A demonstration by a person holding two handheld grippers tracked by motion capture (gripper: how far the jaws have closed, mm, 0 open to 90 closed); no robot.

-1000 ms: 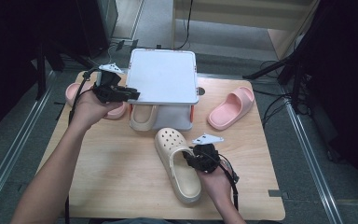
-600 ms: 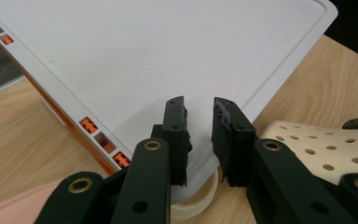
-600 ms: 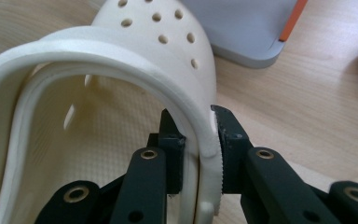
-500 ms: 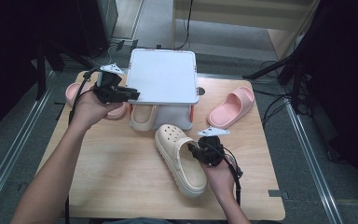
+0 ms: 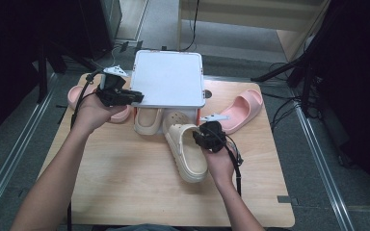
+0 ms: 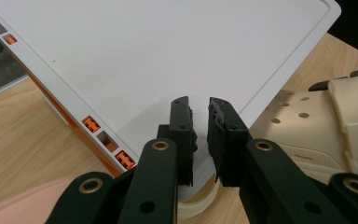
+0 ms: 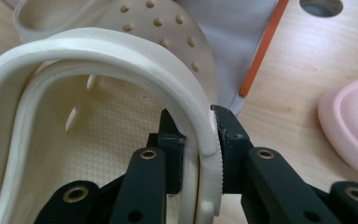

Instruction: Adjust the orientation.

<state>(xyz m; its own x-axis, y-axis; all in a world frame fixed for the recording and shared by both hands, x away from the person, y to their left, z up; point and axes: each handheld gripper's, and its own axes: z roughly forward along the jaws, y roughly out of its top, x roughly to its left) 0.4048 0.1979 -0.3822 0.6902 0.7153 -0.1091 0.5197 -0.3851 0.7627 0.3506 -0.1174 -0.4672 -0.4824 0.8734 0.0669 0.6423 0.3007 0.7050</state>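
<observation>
A cream clog [image 5: 189, 156] [image 7: 98, 93] lies on the wooden table [image 5: 125, 187], its toe at the front edge of a white flat-topped box [image 5: 168, 77]. My right gripper [image 5: 198, 138] [image 7: 196, 122] is shut on the clog's right side wall, one jaw inside and one outside; its jaws closed within the last second. A second cream clog [image 5: 147, 120] sits half under the box. My left gripper [image 5: 136, 96] [image 6: 199, 106] hovers over the box's front left corner [image 6: 177, 56]. Its jaws have just been closing and stand a narrow slit apart with nothing between them.
One pink slipper [image 5: 241, 108] lies right of the box, its edge also in the right gripper view [image 7: 354, 126]. Another pink slipper [image 5: 76, 96] lies at the left, behind my left hand. The box has orange fittings [image 6: 93, 125]. Metal rails and cables run beside the table.
My right gripper has carried the cream clog away from the person, up to the box's front edge. The left hand has stayed at the box's corner.
</observation>
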